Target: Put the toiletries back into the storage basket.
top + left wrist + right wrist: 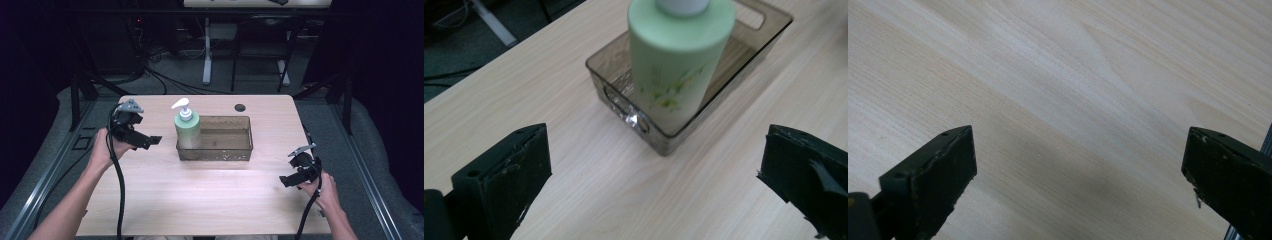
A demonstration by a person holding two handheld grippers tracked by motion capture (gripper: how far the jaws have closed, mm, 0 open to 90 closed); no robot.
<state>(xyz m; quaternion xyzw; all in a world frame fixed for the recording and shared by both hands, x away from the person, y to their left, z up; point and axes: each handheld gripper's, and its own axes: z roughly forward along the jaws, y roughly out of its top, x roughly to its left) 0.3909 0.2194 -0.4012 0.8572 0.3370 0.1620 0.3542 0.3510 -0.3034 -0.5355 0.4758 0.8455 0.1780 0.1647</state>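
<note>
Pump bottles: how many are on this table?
1. The pale green plastic pump bottle with a white pump stands upright at the left end of the clear brown plastic bin. Nothing looks hidden behind it.

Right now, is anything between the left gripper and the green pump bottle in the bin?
Only the bin's own wall. The left gripper, jaws open, faces the green pump bottle, which stands upright at the near end of the clear bin. The bin's low end wall covers the bottle's base; the body above it is exposed. Bare table lies between.

Bright, evenly lit table amid dark surroundings; soft shadows, slight blur in both gripper views.
</note>
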